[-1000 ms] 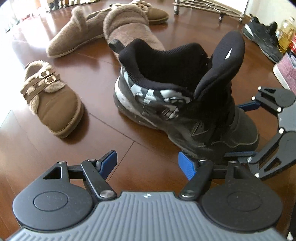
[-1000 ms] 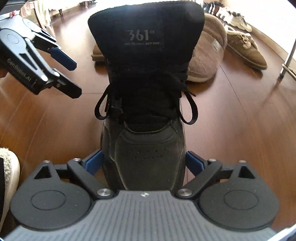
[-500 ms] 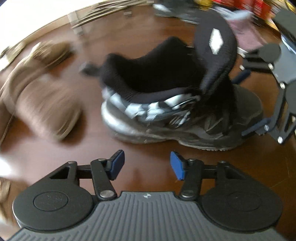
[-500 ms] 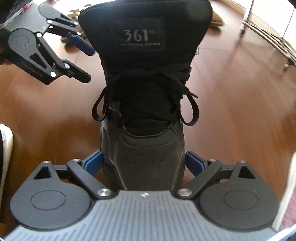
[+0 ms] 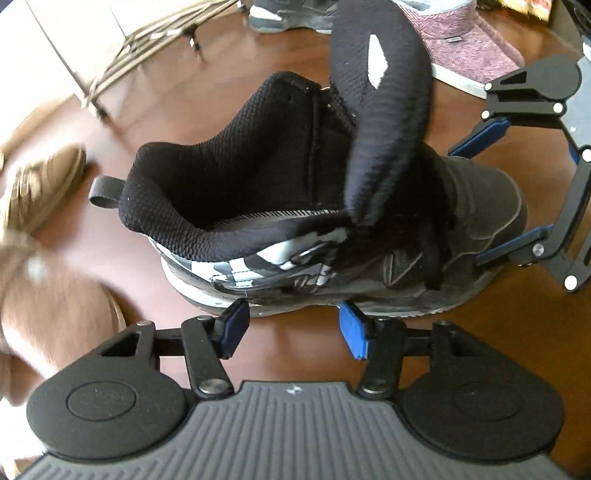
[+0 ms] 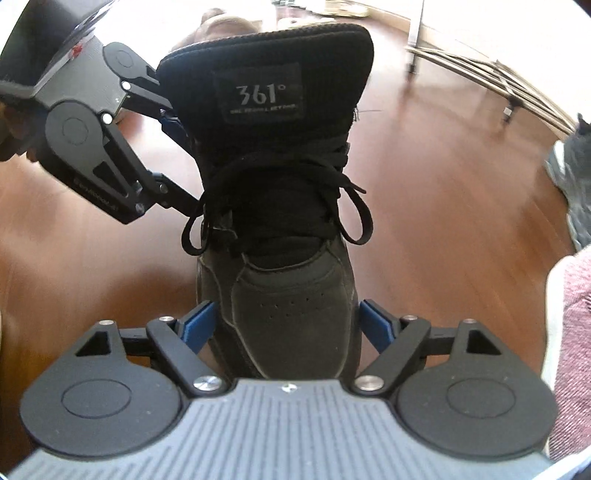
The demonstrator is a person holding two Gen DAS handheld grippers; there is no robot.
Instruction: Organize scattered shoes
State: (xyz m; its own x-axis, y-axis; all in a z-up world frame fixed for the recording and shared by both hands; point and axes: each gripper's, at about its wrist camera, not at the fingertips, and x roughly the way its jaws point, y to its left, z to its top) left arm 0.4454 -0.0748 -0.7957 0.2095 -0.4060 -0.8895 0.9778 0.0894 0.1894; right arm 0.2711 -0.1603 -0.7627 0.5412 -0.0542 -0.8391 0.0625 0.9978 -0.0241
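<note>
A black high-top sneaker (image 6: pixel 280 229) with a "361°" tongue label stands on the wooden floor (image 6: pixel 443 206). My right gripper (image 6: pixel 284 321) straddles its toe; the jaws are closing, and the blue pads (image 6: pixel 197 325) press the toe's sides. From the left wrist view the same sneaker (image 5: pixel 295 206) shows side-on, with the right gripper (image 5: pixel 467 203) around its toe at the right. My left gripper (image 5: pixel 291 330) is open by the sneaker's side, pads just short of the sole, nothing between them. The left gripper (image 6: pixel 177 166) also appears beside the sneaker's ankle.
A purple fleece boot (image 5: pixel 469 48) and a grey sneaker (image 5: pixel 291 14) lie beyond the black sneaker. A metal shoe rack (image 6: pixel 480 74) stands at the back. Brown furry slippers (image 5: pixel 40 192) lie blurred at the left.
The black sneaker has swung round with my right gripper; the slippers behind it gave way to the rack. My left gripper narrowed, rolled, and moved to the sneaker's side.
</note>
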